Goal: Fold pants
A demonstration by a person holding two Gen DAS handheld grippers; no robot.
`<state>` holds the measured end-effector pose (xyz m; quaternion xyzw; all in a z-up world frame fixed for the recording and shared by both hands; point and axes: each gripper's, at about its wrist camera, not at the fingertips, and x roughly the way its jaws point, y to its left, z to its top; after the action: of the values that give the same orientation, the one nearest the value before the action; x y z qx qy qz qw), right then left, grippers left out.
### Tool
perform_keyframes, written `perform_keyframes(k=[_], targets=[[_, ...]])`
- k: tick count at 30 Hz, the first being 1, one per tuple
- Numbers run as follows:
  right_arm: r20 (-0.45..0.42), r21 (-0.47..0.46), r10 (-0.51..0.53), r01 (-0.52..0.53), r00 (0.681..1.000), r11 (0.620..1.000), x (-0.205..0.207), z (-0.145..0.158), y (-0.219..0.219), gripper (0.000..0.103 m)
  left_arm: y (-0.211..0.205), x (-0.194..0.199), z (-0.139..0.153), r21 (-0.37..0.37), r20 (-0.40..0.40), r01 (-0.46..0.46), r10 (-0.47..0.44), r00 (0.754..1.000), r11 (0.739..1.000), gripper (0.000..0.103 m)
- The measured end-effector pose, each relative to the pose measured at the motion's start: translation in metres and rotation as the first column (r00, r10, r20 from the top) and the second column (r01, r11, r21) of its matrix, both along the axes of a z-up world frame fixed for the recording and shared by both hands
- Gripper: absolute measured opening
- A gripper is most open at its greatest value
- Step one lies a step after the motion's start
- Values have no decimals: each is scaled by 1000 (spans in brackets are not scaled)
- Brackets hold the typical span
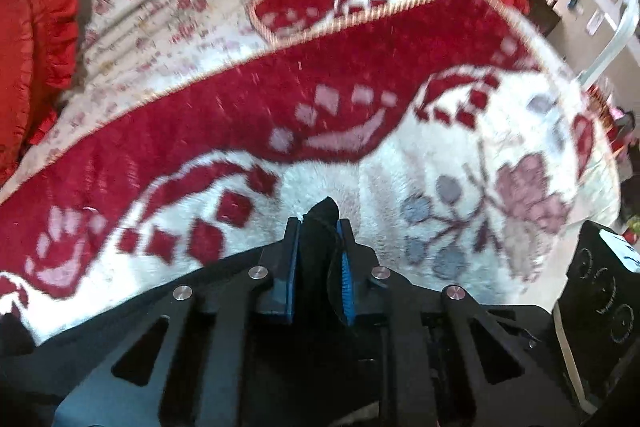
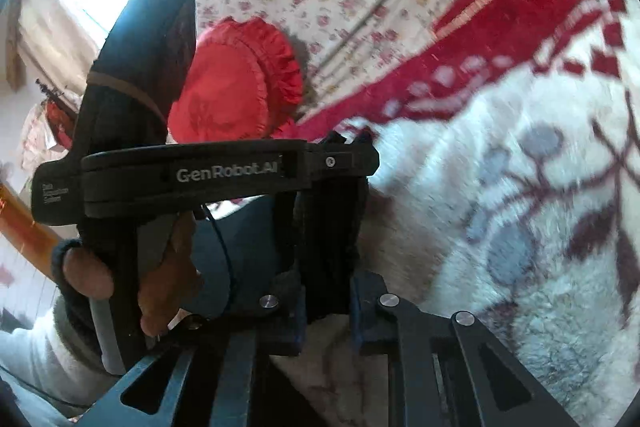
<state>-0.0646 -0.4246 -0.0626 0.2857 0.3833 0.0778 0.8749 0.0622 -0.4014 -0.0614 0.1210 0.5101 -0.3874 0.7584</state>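
Black pants (image 1: pixel 320 223) fabric is pinched in both the left tool (image 1: pixel 319 227) and right tool (image 2: pixel 326 267), held side by side above the fleece blanket (image 1: pixel 400 187) on the bed, probably to carry one edge over.

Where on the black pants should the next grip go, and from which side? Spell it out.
Judging loosely: the left gripper already pinches a bunched edge of the black pants between its jaws, and the right gripper holds dark cloth too. Regrip on a hem or edge like these, coming from above the fleece blanket, since thin edges fit the jaws. The rest of the pants is out of view.
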Motion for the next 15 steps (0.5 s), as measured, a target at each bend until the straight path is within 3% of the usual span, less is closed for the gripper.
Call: perform_keyframes(k=[5, 9, 12, 15], targets=[[68, -28, 67, -65, 995, 997, 12, 45, 29, 15, 45, 0, 51, -81, 66, -22, 27, 997, 996, 16], [106, -86, 175, -166, 979, 982, 32, 84, 79, 15, 100, 11, 79, -139, 82, -73, 85, 993, 988, 16], [98, -114, 249, -238, 964, 965, 50, 94, 117, 15, 150, 19, 87, -152, 99, -141, 157, 983, 978, 16], [57, -132, 332, -323, 942, 937, 71, 88, 163, 15, 195, 28, 77, -131, 95, -216, 229, 969, 968, 16]])
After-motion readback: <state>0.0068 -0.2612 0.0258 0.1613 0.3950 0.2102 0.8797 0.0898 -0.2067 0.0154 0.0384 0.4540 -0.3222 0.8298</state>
